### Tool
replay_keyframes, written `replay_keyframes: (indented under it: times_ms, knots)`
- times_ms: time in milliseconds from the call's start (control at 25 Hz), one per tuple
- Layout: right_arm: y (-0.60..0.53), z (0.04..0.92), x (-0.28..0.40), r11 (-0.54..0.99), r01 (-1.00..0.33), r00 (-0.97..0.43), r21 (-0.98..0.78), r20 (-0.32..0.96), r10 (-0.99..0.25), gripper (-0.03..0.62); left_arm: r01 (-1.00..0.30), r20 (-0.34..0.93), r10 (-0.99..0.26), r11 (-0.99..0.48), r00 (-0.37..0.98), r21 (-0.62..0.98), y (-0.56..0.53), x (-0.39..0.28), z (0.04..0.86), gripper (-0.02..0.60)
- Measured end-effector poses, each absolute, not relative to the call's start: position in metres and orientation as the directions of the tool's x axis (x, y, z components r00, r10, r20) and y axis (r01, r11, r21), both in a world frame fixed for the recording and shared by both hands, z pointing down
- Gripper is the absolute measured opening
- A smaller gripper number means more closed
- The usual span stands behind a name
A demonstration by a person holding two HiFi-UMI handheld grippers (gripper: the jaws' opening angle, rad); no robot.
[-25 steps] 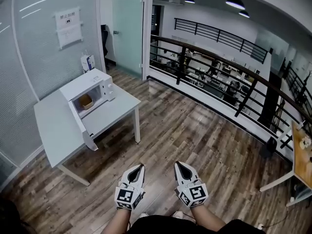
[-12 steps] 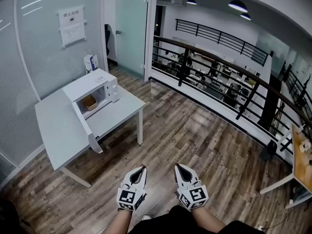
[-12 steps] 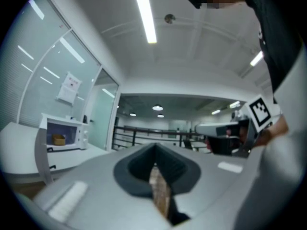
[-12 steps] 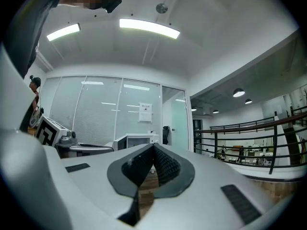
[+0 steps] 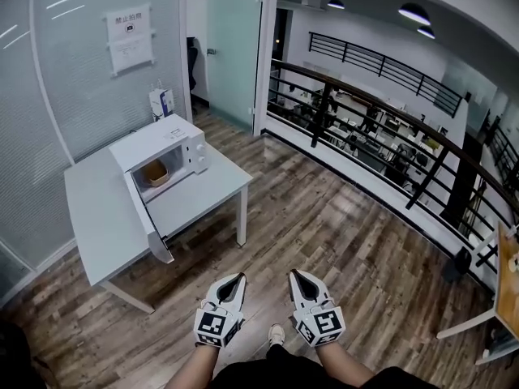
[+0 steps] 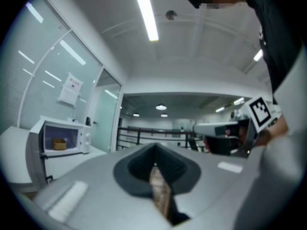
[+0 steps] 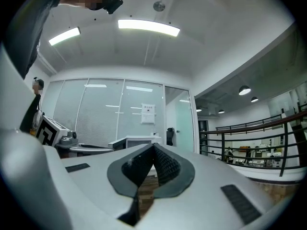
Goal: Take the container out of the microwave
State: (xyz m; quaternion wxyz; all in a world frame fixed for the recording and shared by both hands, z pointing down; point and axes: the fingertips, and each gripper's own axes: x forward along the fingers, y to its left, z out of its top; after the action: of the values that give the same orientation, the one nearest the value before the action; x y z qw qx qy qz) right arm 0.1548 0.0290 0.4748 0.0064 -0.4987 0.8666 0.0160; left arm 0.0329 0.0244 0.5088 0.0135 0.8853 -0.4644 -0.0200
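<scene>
Table (image 5: 97,217) ahead: microwave (image 5: 154,148) open, container (image 5: 155,172) inside, untouched. My left tongs (image 5: 237,278), right tongs (image 5: 295,275) closed, empty, far off; approach, grab remain.

Floor: brown wood-plank floor (image 5: 324,217), light and dark boards mixed.
Left wall: frosted glass partition wall (image 5: 65,96) with a white paper notice (image 5: 130,37); a pale green glass door (image 5: 231,47) beside it.
Furniture: white rectangular bench (image 5: 93,209) against the partition; light wooden desk (image 5: 509,270) at the right edge.
Edge: black metal railing with wooden handrail (image 5: 381,124).
Light: round ceiling lamps (image 5: 414,13), lit.
</scene>
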Motion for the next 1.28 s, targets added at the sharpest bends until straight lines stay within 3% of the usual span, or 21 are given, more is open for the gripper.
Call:
replay_keyframes:
  times_ms: [720,1280]
  knots:
    - [-0.134,0.473,0.203,0.633,-0.774,-0.633,0.013,-0.041,-0.773,-0.006,-0.915,0.023,-0.915,-0.401,0.402,0.033,-0.124,0.067,0.506,0.005]
    - [-0.214,0.476,0.136,0.711,-0.703,-0.711,0.011,-0.033,-0.702,-0.006,-0.947,0.06,-0.947,-0.311,0.316,0.08,-0.185,0.011,0.529,0.005]
